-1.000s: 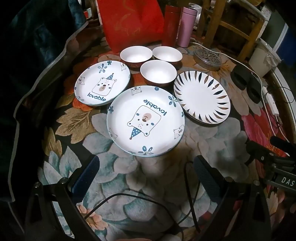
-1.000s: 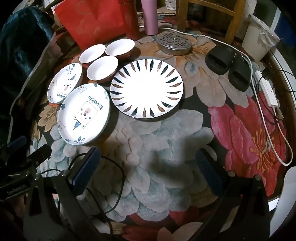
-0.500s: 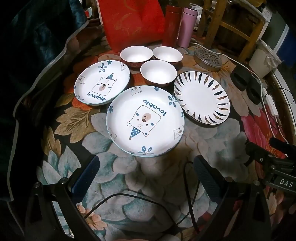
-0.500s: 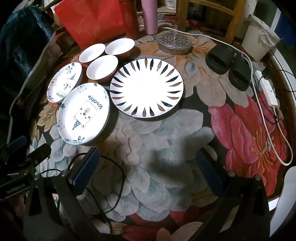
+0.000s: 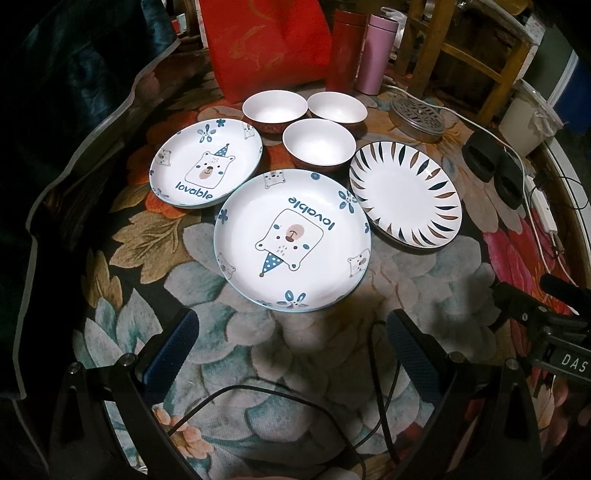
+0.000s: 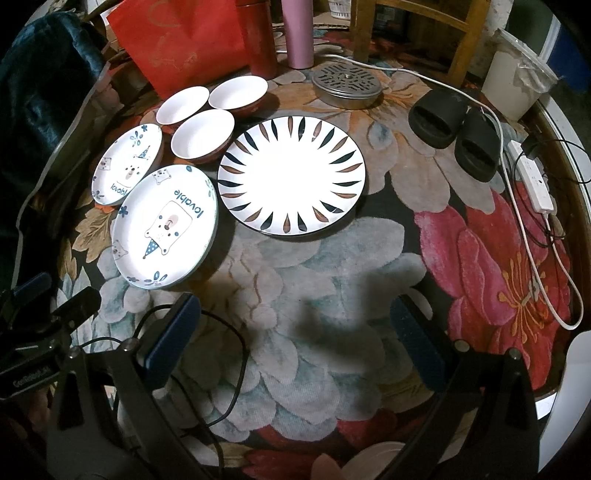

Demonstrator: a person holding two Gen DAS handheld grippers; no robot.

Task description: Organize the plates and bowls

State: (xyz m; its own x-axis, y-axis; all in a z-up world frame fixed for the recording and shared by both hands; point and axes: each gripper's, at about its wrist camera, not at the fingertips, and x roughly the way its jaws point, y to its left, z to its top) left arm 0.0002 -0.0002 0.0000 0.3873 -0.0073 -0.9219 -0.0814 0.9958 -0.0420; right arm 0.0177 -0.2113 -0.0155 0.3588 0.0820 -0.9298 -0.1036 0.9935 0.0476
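Note:
On the floral rug lie a large bear plate [image 5: 291, 240], a smaller bear plate [image 5: 206, 163], a leaf-rimmed plate [image 5: 405, 194] and three white bowls with red outsides [image 5: 317, 144]. My left gripper [image 5: 290, 334] is open and empty, just short of the large bear plate. My right gripper [image 6: 295, 321] is open and empty, hovering over the rug in front of the leaf-rimmed plate [image 6: 291, 173]. The large bear plate [image 6: 164, 225], smaller bear plate [image 6: 127, 170] and bowls [image 6: 203, 133] lie to its left.
A red bag [image 5: 266, 44], a red flask [image 5: 345, 51] and a pink flask [image 5: 376, 53] stand behind the bowls. A round metal lid [image 6: 347, 83], black slippers [image 6: 458, 133] and a white power strip with cables [image 6: 532, 181] lie at the right. A wooden chair [image 6: 413, 33] stands behind.
Both grippers have drifted very slightly; the dishes have not moved and both grippers stay open.

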